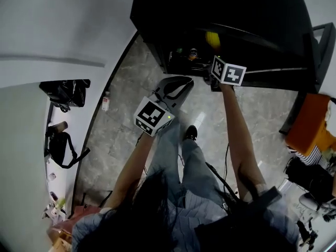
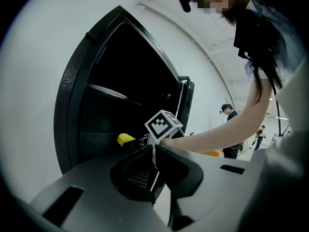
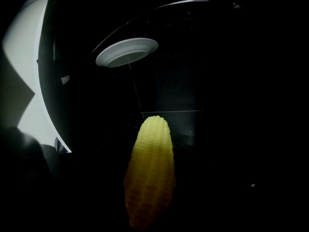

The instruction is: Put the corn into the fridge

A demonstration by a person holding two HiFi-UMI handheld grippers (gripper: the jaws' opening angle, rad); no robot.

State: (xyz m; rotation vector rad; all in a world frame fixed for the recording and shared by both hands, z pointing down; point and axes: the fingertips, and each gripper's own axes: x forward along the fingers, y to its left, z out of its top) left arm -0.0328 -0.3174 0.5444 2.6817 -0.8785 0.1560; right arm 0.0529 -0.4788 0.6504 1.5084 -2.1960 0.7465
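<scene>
Inside the open black fridge (image 2: pixel 72 86): yellow ridged corn cob (image 3: pixel 150 173), clamped in right gripper (image 1: pixel 213 53); left gripper (image 2: pixel 153 154) outside, jaws together, empty.

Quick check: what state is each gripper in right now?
Left gripper: closed, holding nothing.
Right gripper: closed on the corn.

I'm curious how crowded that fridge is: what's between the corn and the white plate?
Nothing I can make out. In the right gripper view, only the dark inside of the fridge separates the corn from the plate above it.
</scene>
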